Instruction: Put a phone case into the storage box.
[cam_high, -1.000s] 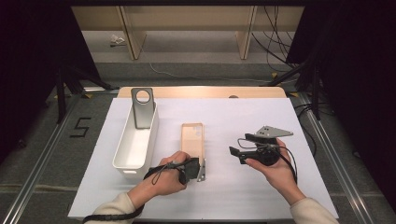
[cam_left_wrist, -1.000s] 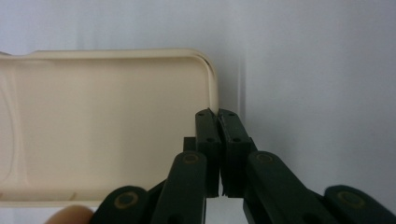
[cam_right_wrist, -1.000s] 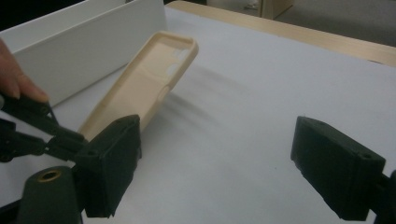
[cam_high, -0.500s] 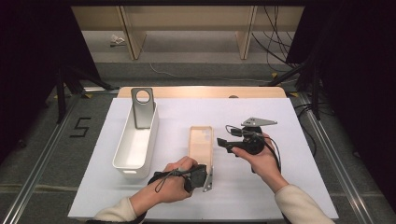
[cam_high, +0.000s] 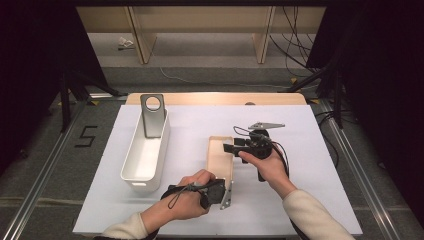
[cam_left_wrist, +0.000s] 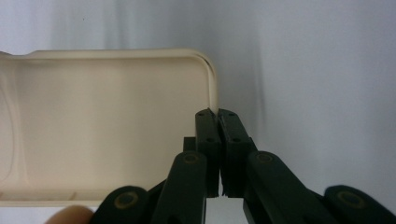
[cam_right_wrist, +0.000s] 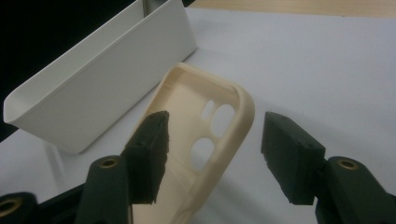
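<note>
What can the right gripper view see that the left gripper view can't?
The right gripper view shows the case's camera holes, the white bin and the right gripper with its jaws apart either side of the case's edge. The left gripper view shows the left gripper pinched shut on the rim. Both show the cream phone case and white table cover.

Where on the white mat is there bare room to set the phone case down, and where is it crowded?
Free: the strip of white mat between the white bin and the cream phone case; the stretch right of the right gripper out to the mat's right edge; the far band beyond the case. Crowded: the near middle, where the left gripper pinches the case's rim and both hands meet.
</note>
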